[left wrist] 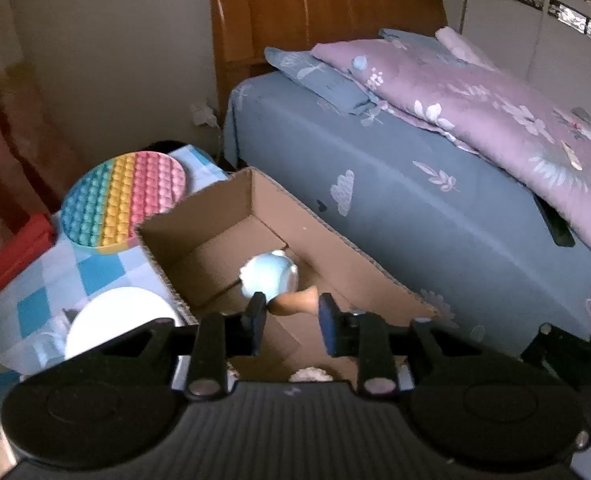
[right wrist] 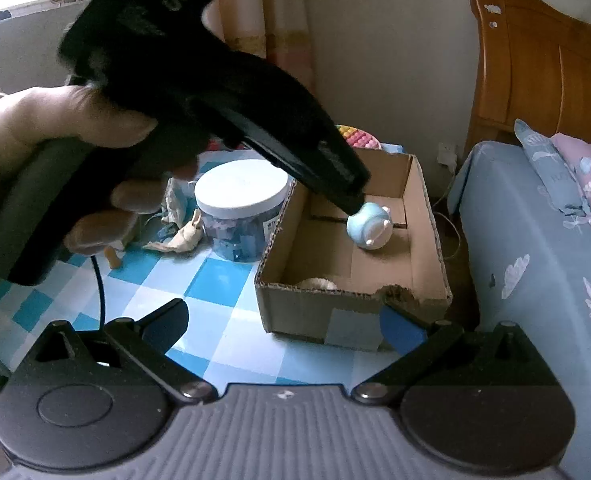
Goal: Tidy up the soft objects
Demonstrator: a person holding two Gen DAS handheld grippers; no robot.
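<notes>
Blue-and-white checked cloth (left wrist: 91, 268) covers the table beside a bed (left wrist: 395, 208) with a wooden headboard (left wrist: 315, 8). From the left wrist, a cardboard box (left wrist: 295, 208) is seen standing on the cloth, with a rainbow bubble mat (left wrist: 123, 196) behind it and a white lid (left wrist: 119, 320) to its left. The left gripper (left wrist: 291, 320) is held over the box, its jaws partly parted; a pale blue soft toy (left wrist: 269, 276) with a tan stalk is seen just beyond the fingertips, and contact cannot be told.

From the right wrist, the same toy (right wrist: 369, 226) is shown inside the box (right wrist: 351, 308), at the tip of the left gripper (right wrist: 351, 196), which is gripped by a hand (right wrist: 55, 140). A lidded jar (right wrist: 241, 208) stands left of the box. The right gripper (right wrist: 291, 320) is spread wide and empty.
</notes>
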